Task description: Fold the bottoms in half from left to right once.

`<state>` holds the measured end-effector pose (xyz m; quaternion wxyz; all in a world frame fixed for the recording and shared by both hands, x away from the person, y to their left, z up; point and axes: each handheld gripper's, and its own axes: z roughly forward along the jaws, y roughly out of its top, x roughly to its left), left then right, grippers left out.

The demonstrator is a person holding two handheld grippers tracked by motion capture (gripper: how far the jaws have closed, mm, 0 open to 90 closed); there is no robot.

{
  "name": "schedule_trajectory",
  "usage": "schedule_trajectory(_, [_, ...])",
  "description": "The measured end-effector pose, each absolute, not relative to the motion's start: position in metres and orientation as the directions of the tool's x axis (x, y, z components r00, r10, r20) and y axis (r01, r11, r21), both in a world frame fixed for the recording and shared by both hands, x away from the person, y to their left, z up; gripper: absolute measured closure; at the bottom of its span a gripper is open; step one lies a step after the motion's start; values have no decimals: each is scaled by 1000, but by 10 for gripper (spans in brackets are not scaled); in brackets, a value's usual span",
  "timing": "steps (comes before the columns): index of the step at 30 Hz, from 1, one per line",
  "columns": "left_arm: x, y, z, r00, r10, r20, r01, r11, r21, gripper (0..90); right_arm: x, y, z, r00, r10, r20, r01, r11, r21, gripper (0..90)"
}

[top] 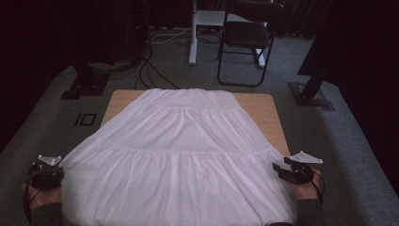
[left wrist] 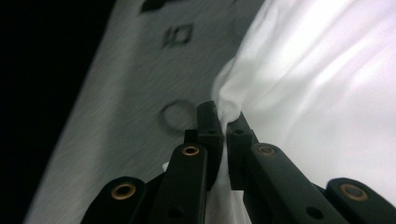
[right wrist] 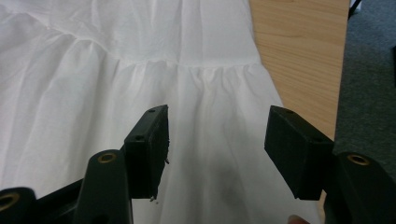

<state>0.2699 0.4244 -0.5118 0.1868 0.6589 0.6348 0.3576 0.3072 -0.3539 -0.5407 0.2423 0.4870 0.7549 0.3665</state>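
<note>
- Skirt (top: 181, 150): white, tiered, spread flat over the table (top: 263, 106); waistband at the far end, hem at the near edge.
- Skirt coverage: the cloth hides most of the tabletop and hangs past the left, right and near edges; bare wood shows at the two far corners and along the far right side.
- Left gripper (top: 55, 168): held in the left hand (top: 42, 194) at the hem's left corner, off the table's left side and above the grey carpet (top: 56, 108).
- Left gripper state: jaws fully closed on a pinch of the skirt's edge; in the left gripper view (left wrist: 225, 122) the cloth bunches into folds at the pads and runs down between the jaws.
- Right gripper (top: 278, 168): held in the right hand (top: 308, 188) at the hem's right side, near the table's right edge.
- Right gripper state: jaws stand partly apart with a clear gap; in the right gripper view (right wrist: 215, 140) the skirt lies below and beyond the gap, and neither pad presses on it.
- Right gripper view, background: gathered tier seam across the skirt, bare table to the right of it, carpet beyond.
- Chair (top: 247, 40): black, folding, stands on the carpet beyond the table's far right corner, well apart from the skirt.
</note>
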Motion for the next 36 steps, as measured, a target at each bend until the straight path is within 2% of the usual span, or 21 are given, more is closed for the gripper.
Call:
schedule_trajectory(3, [262,405,-493,46,988,149,628,-145,765,882,307,-351,-541,-417,909,1,549,251,797,412])
schedule_trajectory(4, [258,391,-479,126,987,97,580,-153,800,881,307,-349,-541,-422,907,0,546,254,798,418])
schedule_trajectory(5, [258,391,-479,126,987,97,580,-153,800,881,307,-347,-542,-427,904,0,544,257,799,424])
schedule_trajectory(9, [253,355,-451,266,961,78,509,-209,835,879,310,-339,-547,-446,895,8,544,264,796,435])
schedule_trajectory(10, [252,336,-439,337,937,86,477,-249,843,878,311,-337,-549,-451,893,8,546,268,794,438])
schedule_trajectory(11, [252,336,-439,337,937,86,477,-249,843,878,312,-334,-551,-456,890,7,549,275,789,438])
schedule_trajectory(13, [256,304,-425,441,892,103,423,-308,852,877,313,-330,-553,-469,883,-4,547,294,784,438])
schedule_trajectory(14, [256,304,-425,441,892,103,423,-308,852,877,313,-330,-553,-469,883,-4,547,294,784,438])
schedule_trajectory(19, [275,246,-412,642,763,81,305,-350,886,880,313,-322,-555,-488,873,1,547,305,780,438])
schedule_trajectory(25, [309,145,-408,801,578,154,154,-448,881,886,313,-316,-551,-494,870,-1,536,306,787,449])
schedule_trajectory(29, [331,79,-417,877,467,113,140,-473,870,888,313,-311,-547,-497,868,3,519,294,802,468])
schedule_trajectory(32, [324,37,-419,951,309,18,108,-386,916,889,313,-309,-543,-490,872,9,516,282,809,526])
schedule_trajectory(34, [316,10,-424,972,234,26,70,-392,918,889,314,-310,-541,-475,880,12,522,270,809,536])
schedule_trajectory(36, [316,-10,-437,977,211,14,81,-434,898,886,315,-312,-539,-455,890,19,527,252,811,537])
